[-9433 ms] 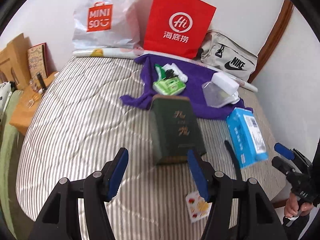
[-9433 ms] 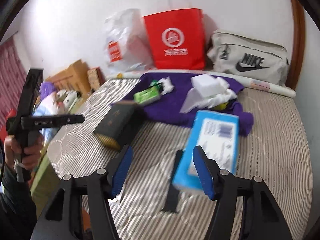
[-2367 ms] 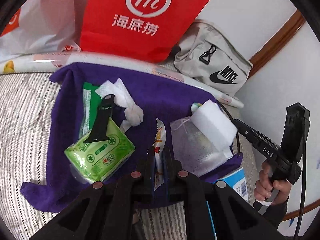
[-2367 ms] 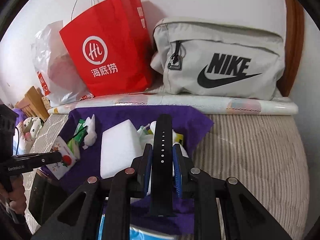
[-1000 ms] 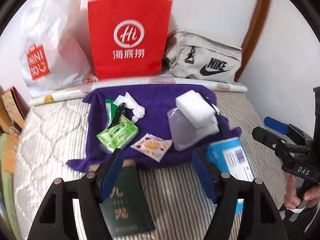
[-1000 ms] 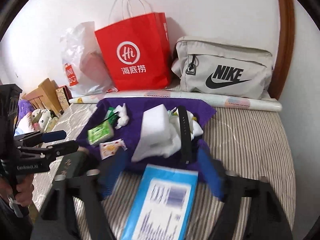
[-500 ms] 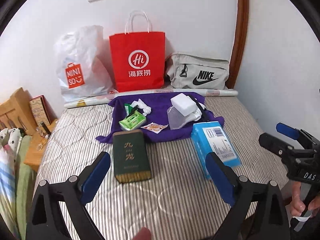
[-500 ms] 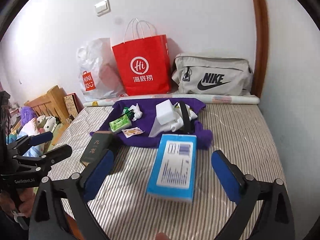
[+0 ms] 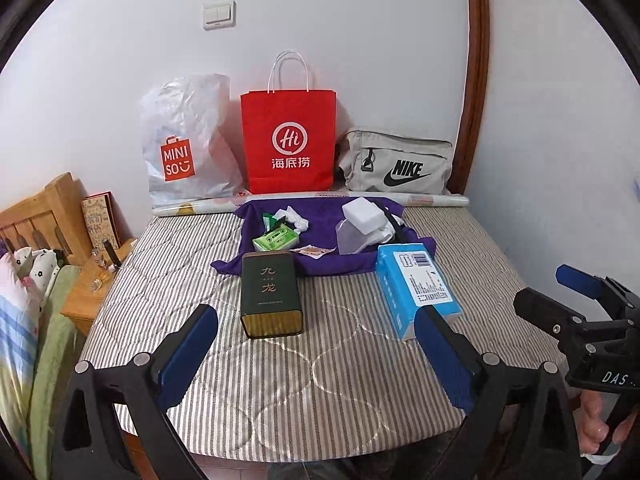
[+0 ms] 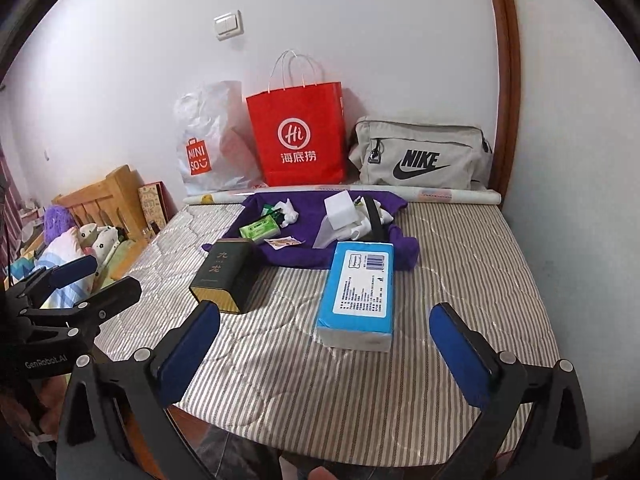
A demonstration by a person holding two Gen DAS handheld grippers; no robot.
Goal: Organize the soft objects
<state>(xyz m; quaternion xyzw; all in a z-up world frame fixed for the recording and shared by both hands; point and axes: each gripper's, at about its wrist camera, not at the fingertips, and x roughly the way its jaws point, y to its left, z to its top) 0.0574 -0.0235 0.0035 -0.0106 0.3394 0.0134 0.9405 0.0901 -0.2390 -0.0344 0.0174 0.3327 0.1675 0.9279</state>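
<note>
Both tongs have drawn back from the purple cloth (image 9: pixel 320 256) since two seconds ago, when the left pair pinched a snack sachet and the right pair a black strap; each now hangs empty over the near edge of the bed. Left tongs (image 9: pixel 316 354) stand spread wide, blue pads far apart, touching nothing; right tongs (image 10: pixel 324 354) are just as wide and equally free of any load. On the striped mattress (image 9: pixel 320 380) a dark green tin (image 9: pixel 270 294) lies flat near the middle, and a blue tissue pack (image 9: pixel 416 284) lies to its right, both just in front of the cloth. On the cloth itself rest the soft things: a green wipes packet (image 9: pixel 276 239), crumpled white tissue (image 9: pixel 294 219), the printed sachet (image 9: pixel 312 251), a white sponge block (image 9: pixel 362 211) over a clear pouch (image 9: pixel 350 236), and the black strap (image 10: pixel 374 216) beside them. Against the white wall stand a white Miniso bag (image 9: pixel 184 152), a red paper bag (image 9: pixel 289 140) and a grey Nike pouch (image 9: pixel 396 166), with a rolled sheet (image 9: pixel 436 200) lying along the mattress's far edge. A wooden headboard (image 9: pixel 36 216) and bedding show at the left.
</note>
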